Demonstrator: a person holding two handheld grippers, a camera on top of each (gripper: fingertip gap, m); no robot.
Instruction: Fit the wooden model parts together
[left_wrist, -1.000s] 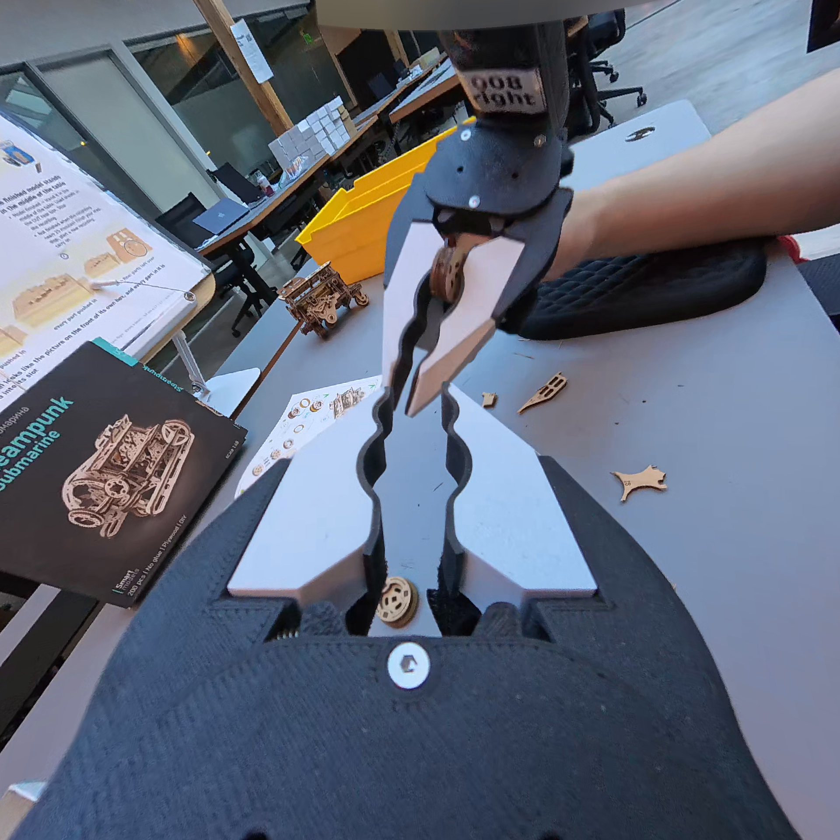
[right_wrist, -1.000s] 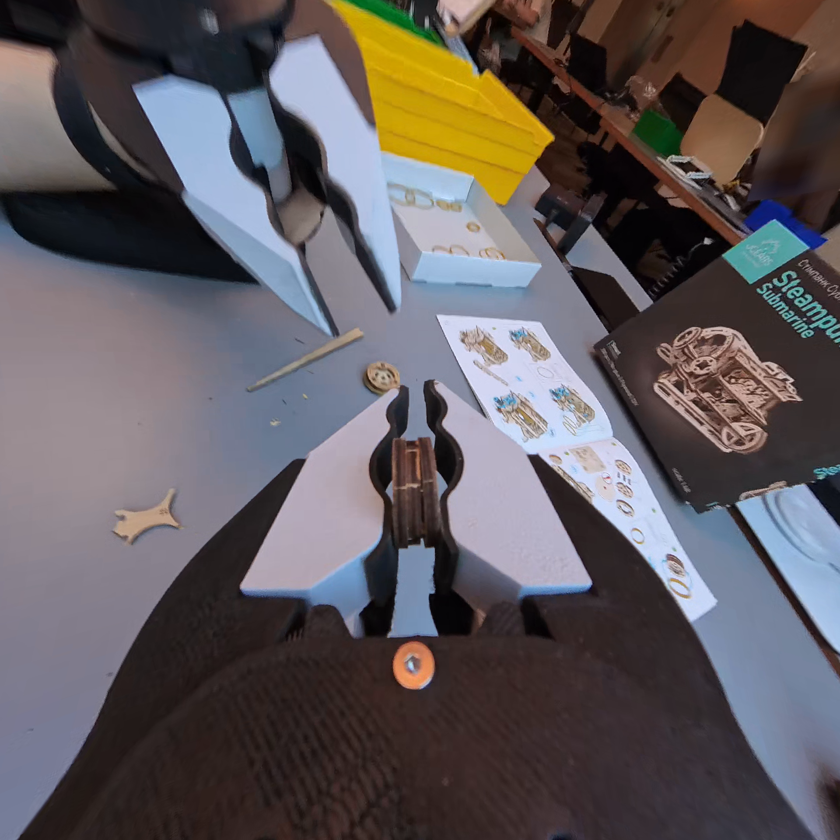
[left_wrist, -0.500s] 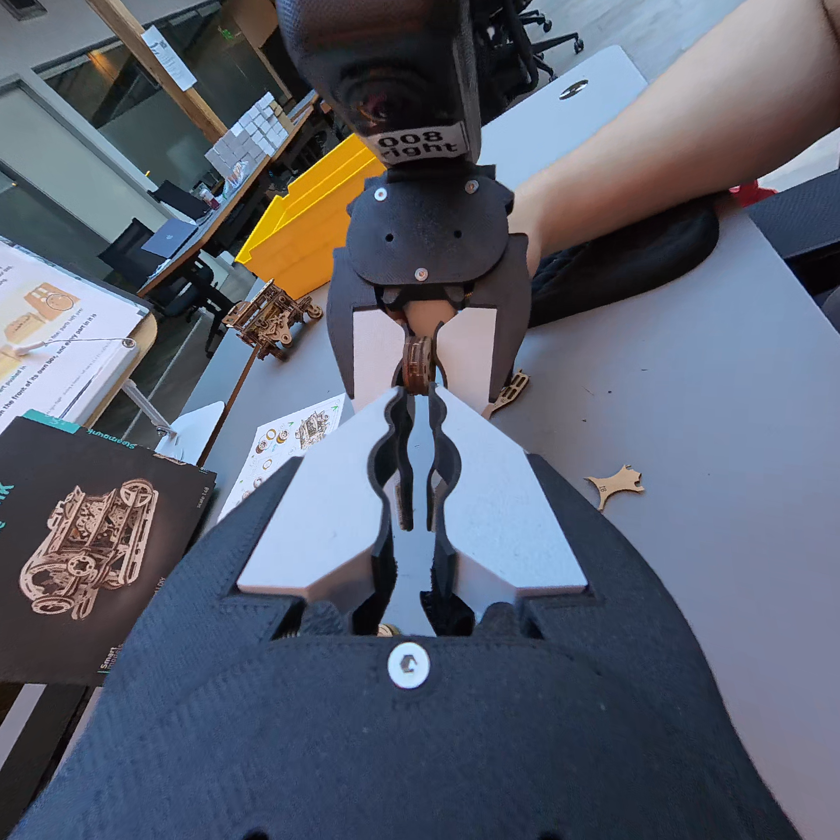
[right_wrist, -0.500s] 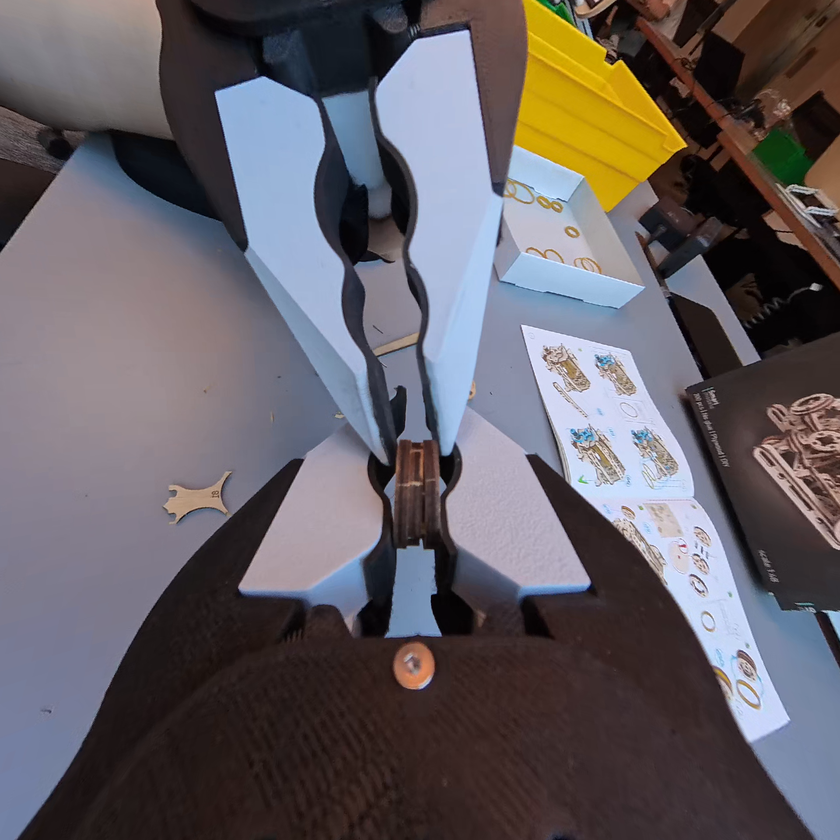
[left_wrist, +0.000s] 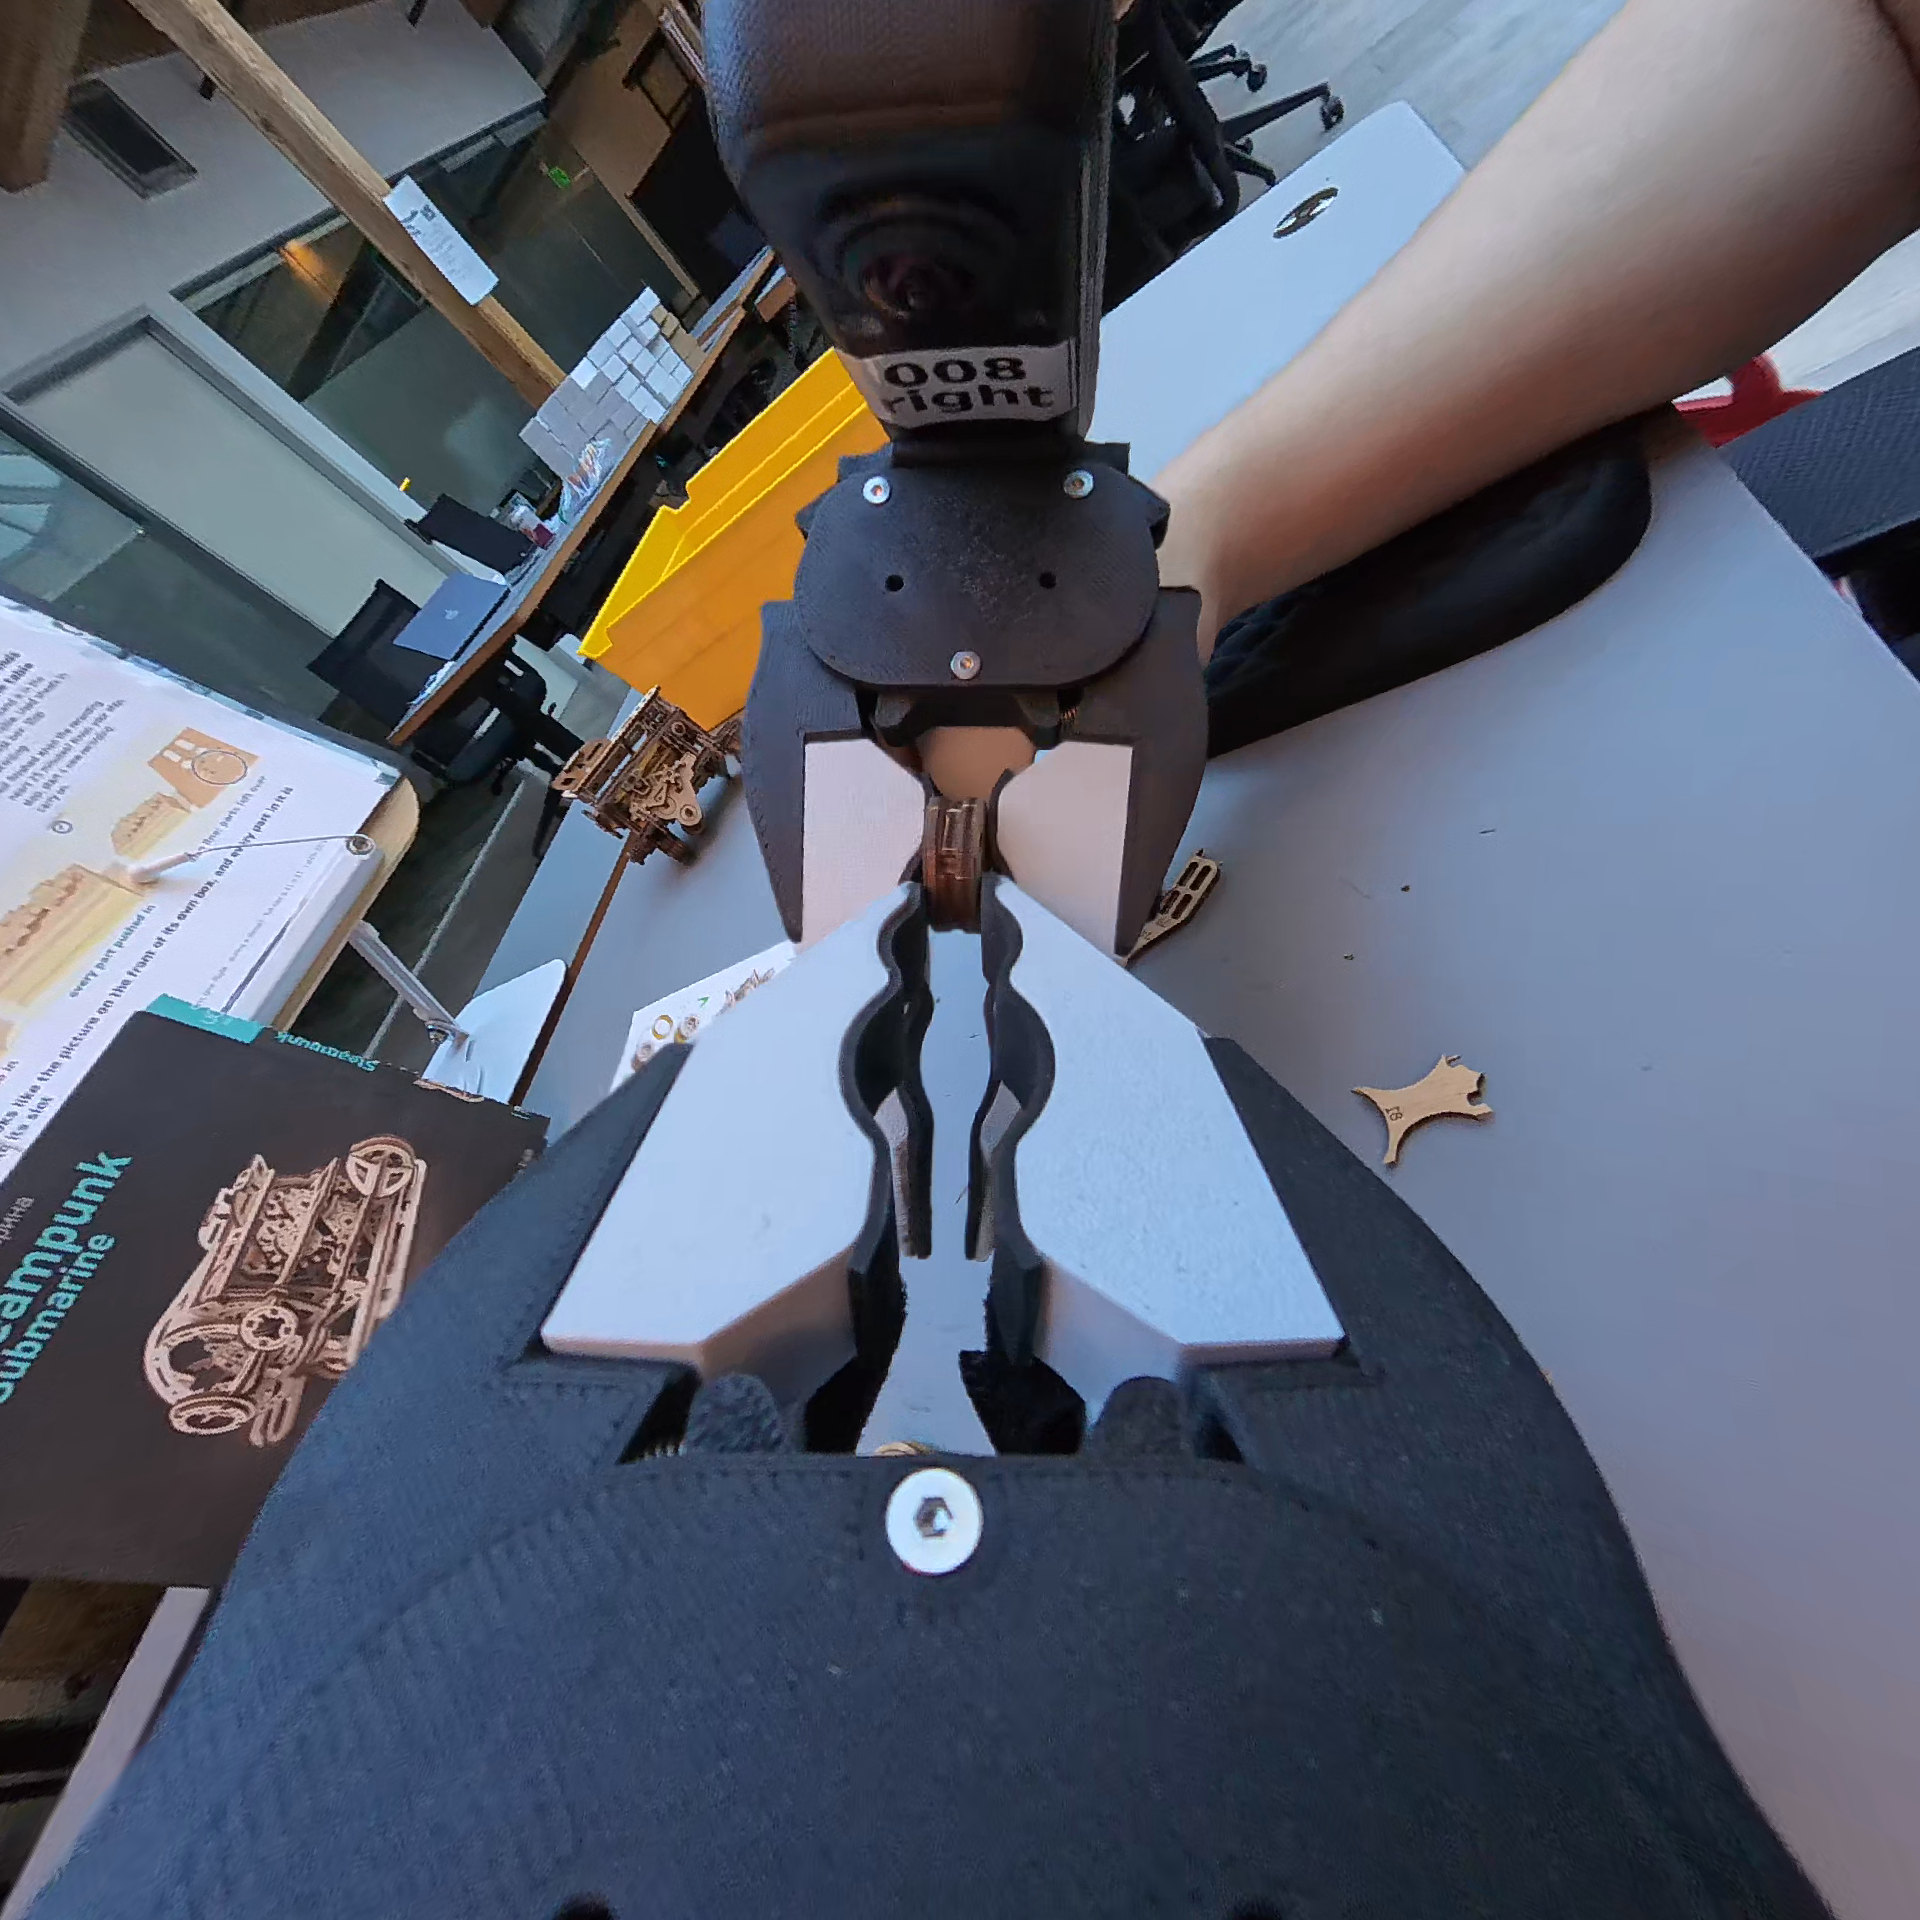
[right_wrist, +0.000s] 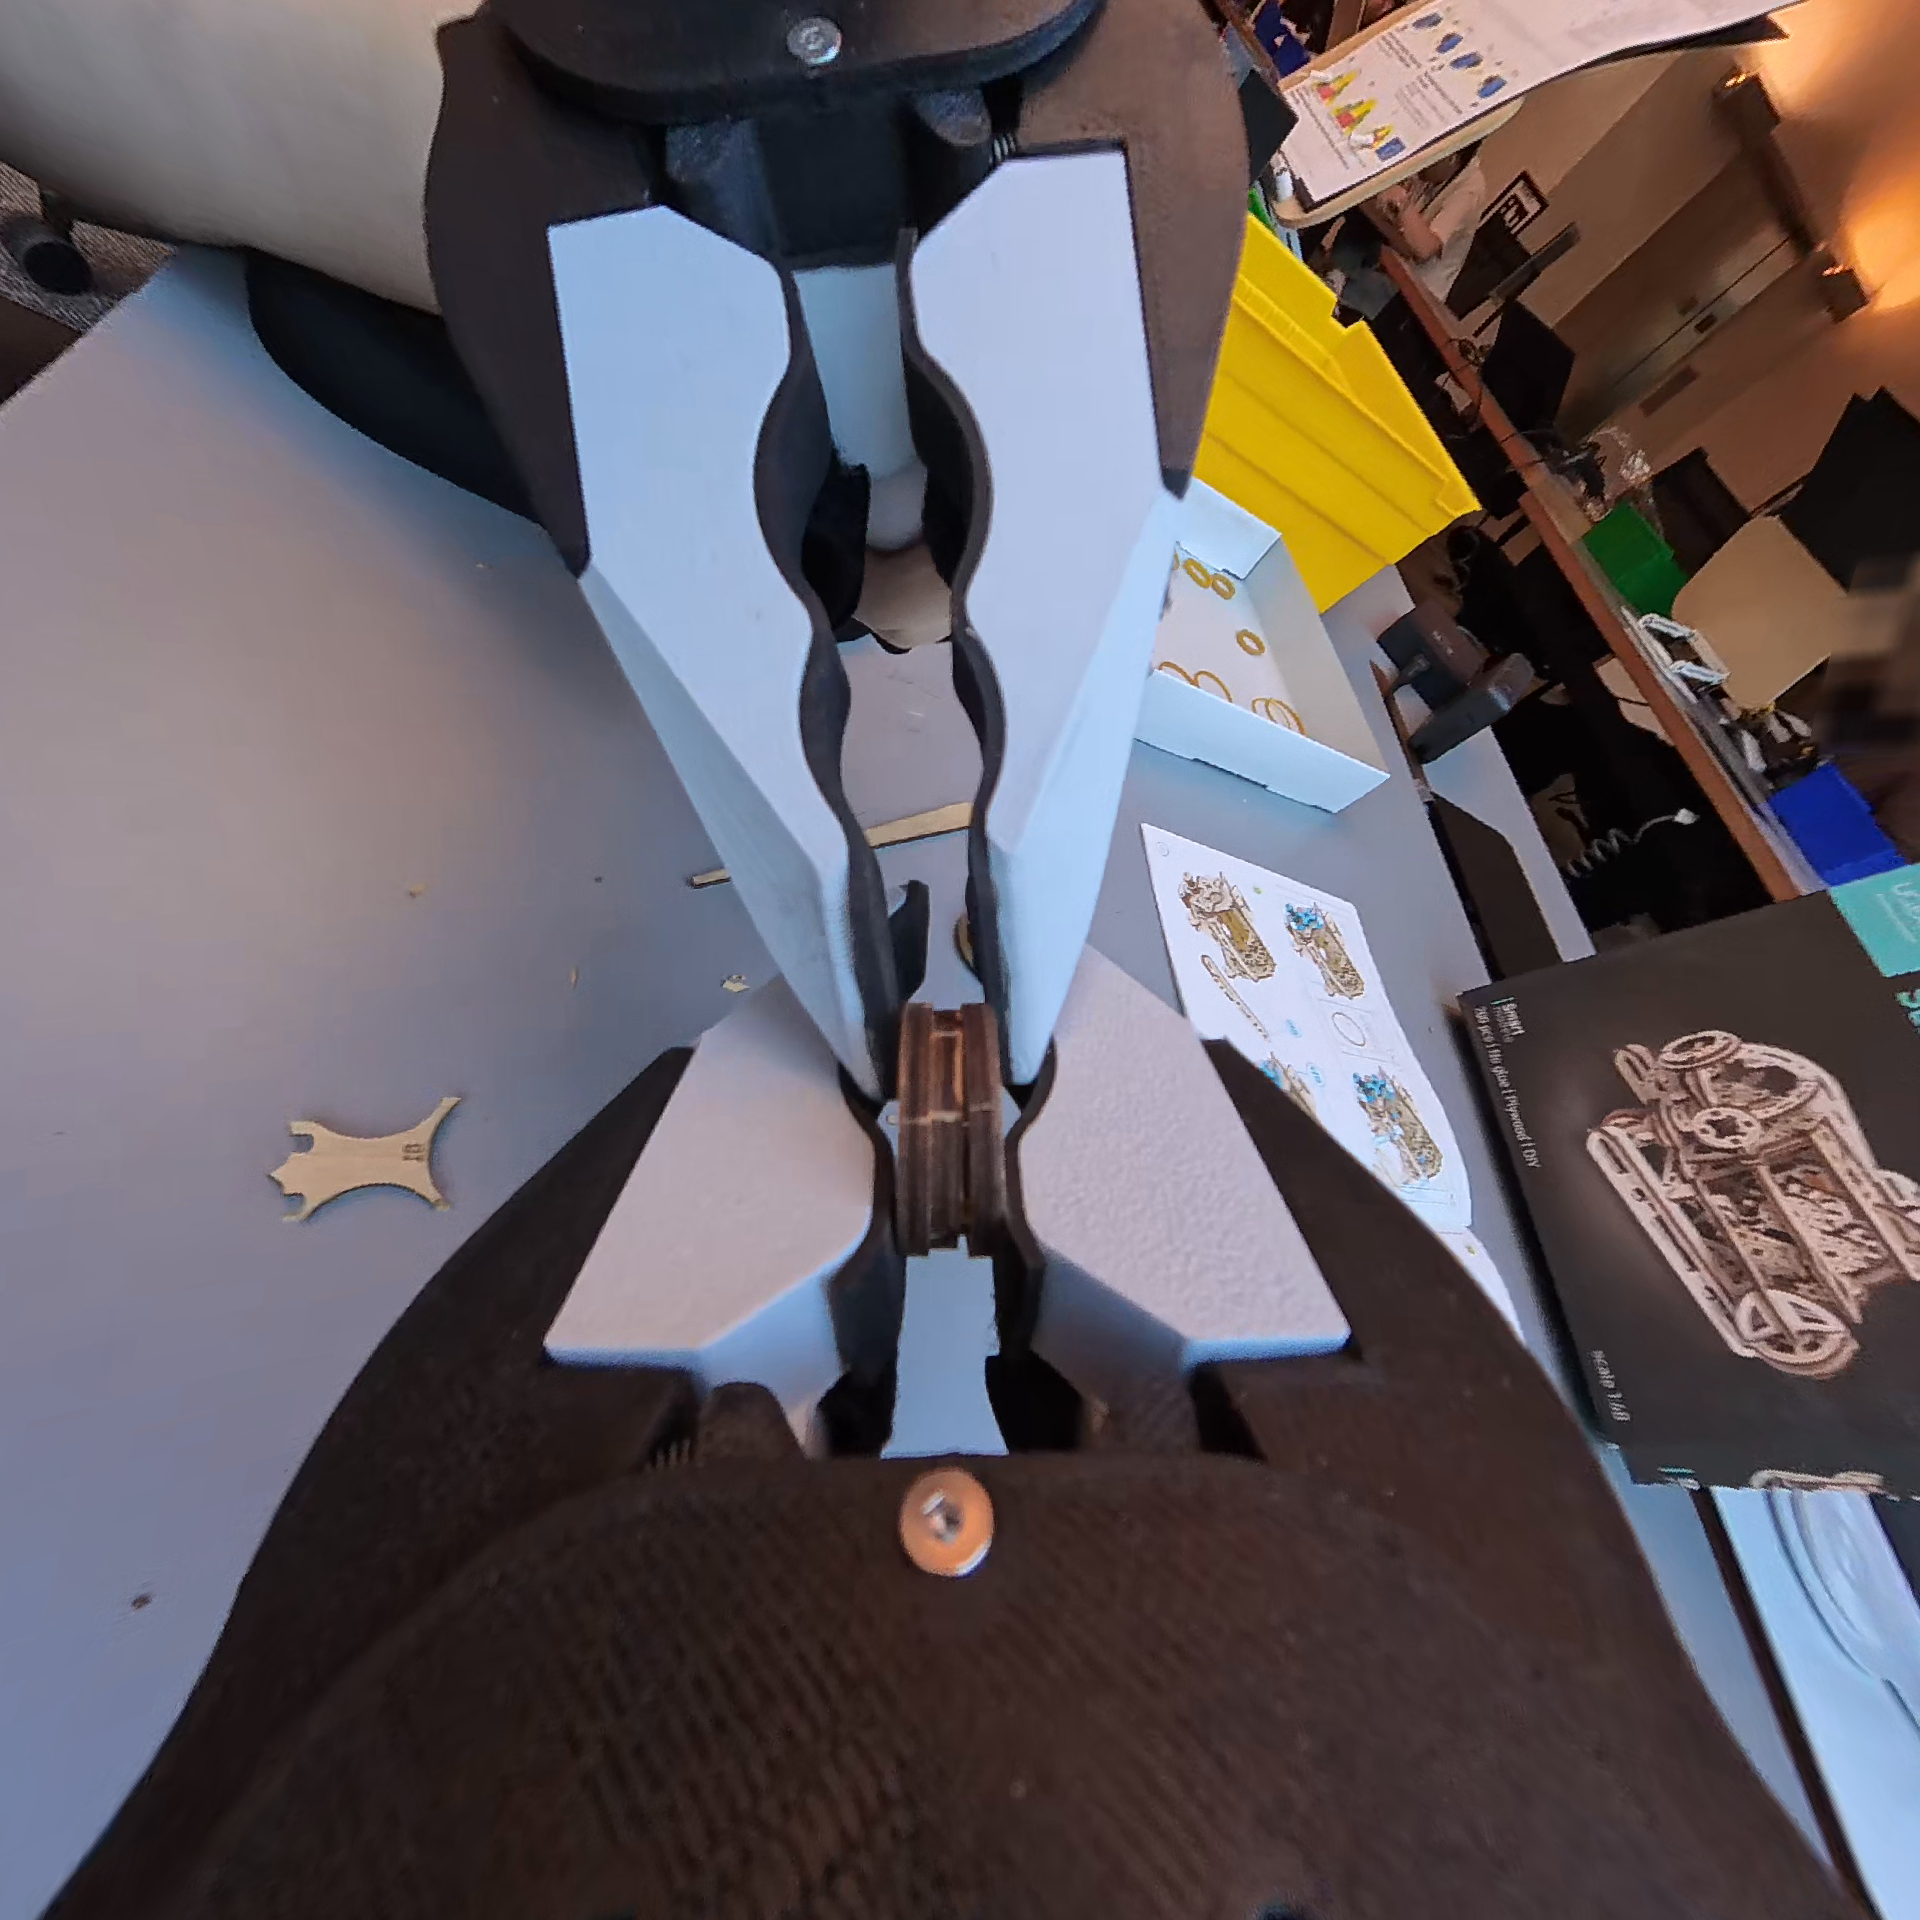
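Note:
My right gripper (right_wrist: 958, 930) is shut on a stack of round wooden discs (right_wrist: 945, 1143), held edge-on between its pads above the grey table (right_wrist: 312, 727). My left gripper (left_wrist: 951, 906) faces it tip to tip. Its two fingertips (right_wrist: 868, 1029) flank the top edge of the same stack (left_wrist: 951, 852) and press against both faces. The left gripper's jaws stand only as far apart as the stack is thick. A flat bat-shaped wooden piece (right_wrist: 364, 1158) lies on the table to the side, and it also shows in the left wrist view (left_wrist: 1429, 1107).
A white tray (right_wrist: 1262, 764) with small rings, yellow bins (right_wrist: 1330, 416), an instruction sheet (right_wrist: 1309, 997) and a black kit box (right_wrist: 1714, 1195) lie around. A finished wooden model (left_wrist: 649, 774) stands further back. A forearm rests on a black pad (left_wrist: 1455, 603). A thin wooden strip (right_wrist: 925, 826) lies behind. My hands' fingertips stand some 7 cm from each other. From either gripper's tips it is about 11 cm to the flat bat-shaped wooden piece (right_wrist: 364, 1158). It turns up in the left wrist view (left_wrist: 1415, 1103) as well.
The two grippers came together tip to tip. My left gripper narrowed from wide open and now clamps the top of the stack that the right gripper holds.

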